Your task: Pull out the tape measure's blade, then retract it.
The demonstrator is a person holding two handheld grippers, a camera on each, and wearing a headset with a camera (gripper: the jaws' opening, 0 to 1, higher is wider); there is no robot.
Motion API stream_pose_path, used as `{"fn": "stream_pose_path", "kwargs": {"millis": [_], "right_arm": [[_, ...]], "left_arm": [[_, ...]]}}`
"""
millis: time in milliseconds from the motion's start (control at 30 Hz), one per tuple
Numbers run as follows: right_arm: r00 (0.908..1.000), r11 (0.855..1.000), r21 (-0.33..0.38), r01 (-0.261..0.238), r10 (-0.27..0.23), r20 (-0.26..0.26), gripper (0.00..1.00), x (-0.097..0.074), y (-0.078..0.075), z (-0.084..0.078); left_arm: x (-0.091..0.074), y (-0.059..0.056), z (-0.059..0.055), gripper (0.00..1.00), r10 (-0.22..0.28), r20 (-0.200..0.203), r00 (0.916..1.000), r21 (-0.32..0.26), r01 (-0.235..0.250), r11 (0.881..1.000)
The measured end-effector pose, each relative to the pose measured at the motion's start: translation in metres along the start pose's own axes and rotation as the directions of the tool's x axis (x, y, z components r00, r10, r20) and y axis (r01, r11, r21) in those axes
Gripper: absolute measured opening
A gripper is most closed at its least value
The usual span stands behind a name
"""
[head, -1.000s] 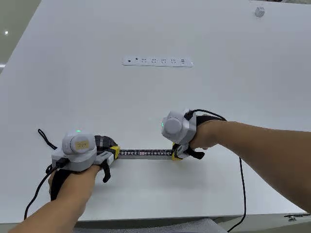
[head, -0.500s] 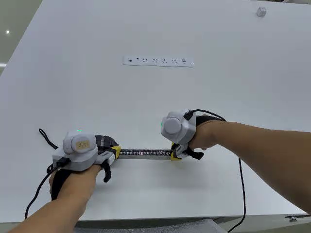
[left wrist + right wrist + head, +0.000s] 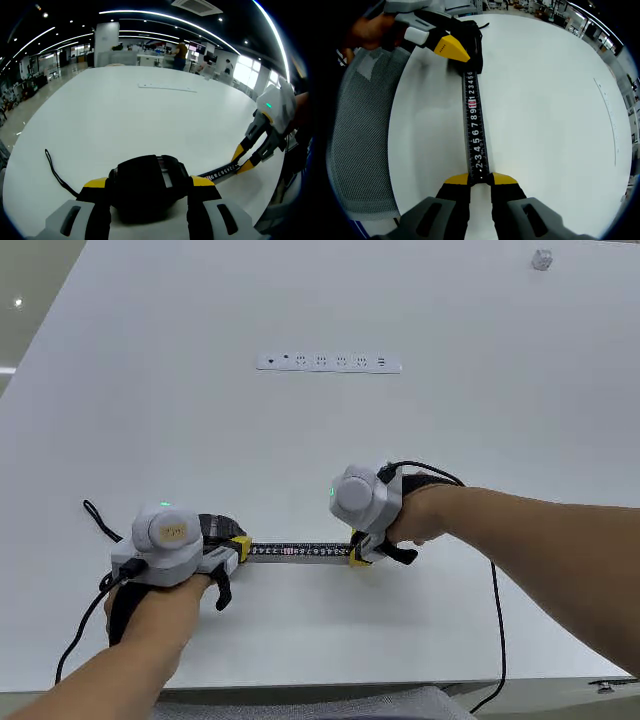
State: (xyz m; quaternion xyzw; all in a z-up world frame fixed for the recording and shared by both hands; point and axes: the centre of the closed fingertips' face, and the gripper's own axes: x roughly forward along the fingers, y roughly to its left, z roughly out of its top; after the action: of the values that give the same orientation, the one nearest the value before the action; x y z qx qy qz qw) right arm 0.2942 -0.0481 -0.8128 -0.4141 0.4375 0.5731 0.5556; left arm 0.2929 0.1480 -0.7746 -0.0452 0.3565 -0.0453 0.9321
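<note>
The tape measure's black case [image 3: 150, 167] lies on the white counter [image 3: 420, 430] near its front edge, clamped between the jaws of the left gripper [image 3: 149, 184]. Its blade [image 3: 474, 120] is drawn out flat along the counter, roughly parallel to that edge, with the numbers facing up. The right gripper [image 3: 480, 178] pinches the blade's free end. A black wrist strap [image 3: 54, 169] trails from the case on the side away from the blade. Bare counter runs from the blade back to a white power strip [image 3: 329, 362], well apart. A small grey object [image 3: 542, 259], too small to identify, sits near the far right corner. Grey mesh [image 3: 362, 125], possibly a chair, shows past the near edge.
</note>
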Motion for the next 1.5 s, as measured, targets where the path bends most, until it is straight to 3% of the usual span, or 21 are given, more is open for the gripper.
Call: {"fn": "stream_pose_path", "kwargs": {"millis": [1500], "right_arm": [[0.9995, 1.000, -0.008, -0.005, 0.005, 0.031, 0.15, 0.006, 0.003, 0.020]], "left_arm": [[-0.002, -0.001, 0.000, 0.58, -0.001, 0.002, 1.0000, 0.000, 0.001, 1.000]]}}
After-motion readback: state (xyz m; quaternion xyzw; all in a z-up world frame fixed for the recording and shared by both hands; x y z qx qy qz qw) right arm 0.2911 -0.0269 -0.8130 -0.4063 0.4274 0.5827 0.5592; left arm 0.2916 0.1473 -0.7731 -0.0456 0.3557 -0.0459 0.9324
